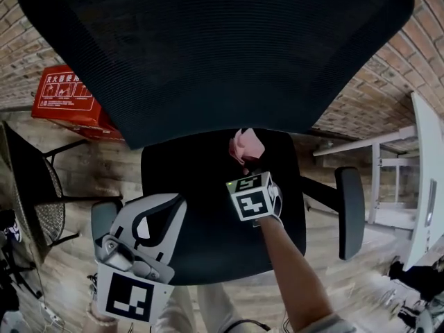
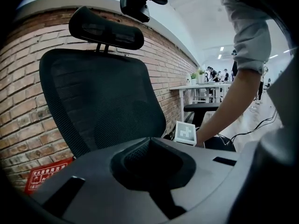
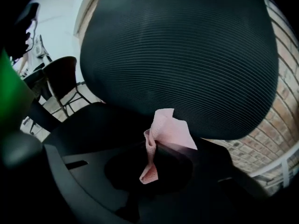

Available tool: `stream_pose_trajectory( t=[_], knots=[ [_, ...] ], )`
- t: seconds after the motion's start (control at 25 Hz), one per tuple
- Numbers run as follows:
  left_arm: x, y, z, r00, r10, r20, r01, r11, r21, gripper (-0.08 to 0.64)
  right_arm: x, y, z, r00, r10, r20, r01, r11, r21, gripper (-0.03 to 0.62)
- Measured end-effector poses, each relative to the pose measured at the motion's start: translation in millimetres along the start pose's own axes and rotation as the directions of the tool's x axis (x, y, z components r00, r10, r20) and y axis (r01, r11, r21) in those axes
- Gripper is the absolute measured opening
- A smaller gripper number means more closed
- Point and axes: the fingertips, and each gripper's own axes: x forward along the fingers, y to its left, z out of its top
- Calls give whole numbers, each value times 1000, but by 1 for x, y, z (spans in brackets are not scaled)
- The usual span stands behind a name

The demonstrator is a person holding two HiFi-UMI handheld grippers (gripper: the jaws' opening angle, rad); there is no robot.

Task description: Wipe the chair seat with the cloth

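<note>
The black office chair's seat (image 1: 201, 207) fills the middle of the head view, under its mesh backrest (image 1: 215, 47). My right gripper (image 1: 244, 161) is over the rear of the seat, shut on a pink cloth (image 1: 243, 145) close to the foot of the backrest. In the right gripper view the cloth (image 3: 171, 127) bunches up out of the right gripper (image 3: 156, 146), with the seat (image 3: 93, 125) on the left. Whether the cloth touches the seat is hidden. My left gripper (image 1: 165, 204) hangs by the seat's front left corner, jaws together and empty; the left gripper (image 2: 152, 146) faces the backrest (image 2: 103, 101).
Armrests stand at both sides of the seat (image 1: 350, 210) (image 1: 104, 217). A red box (image 1: 66, 99) sits against the brick wall at back left, a dark mesh chair (image 1: 28, 186) at far left, a white desk (image 1: 427, 179) at right. The floor is wood.
</note>
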Motion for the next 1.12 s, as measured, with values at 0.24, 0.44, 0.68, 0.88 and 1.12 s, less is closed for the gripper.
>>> stream_pose_trajectory(
  t=[0.24,0.44,0.68,0.88,1.12],
  knots=[
    [-19,13,-6,1000,26,-3,-26,1000,-6,18,2,85,15,992,125,17,-123,989,-87,54],
    [-30,18,-10,999,46,0,-45,999,-20,18,-6,160,23,967,252,29,-245,958,-146,54],
    [-47,22,-16,998,58,-2,-58,998,-25,18,-23,226,24,934,356,28,-343,914,-216,54],
    [-64,24,-25,997,74,-15,-74,997,-30,18,-27,238,16,933,360,19,-348,912,-218,54],
    [-77,18,-32,997,72,-22,-72,997,-27,18,-30,210,-5,958,286,4,-280,943,-178,54]
  ],
)
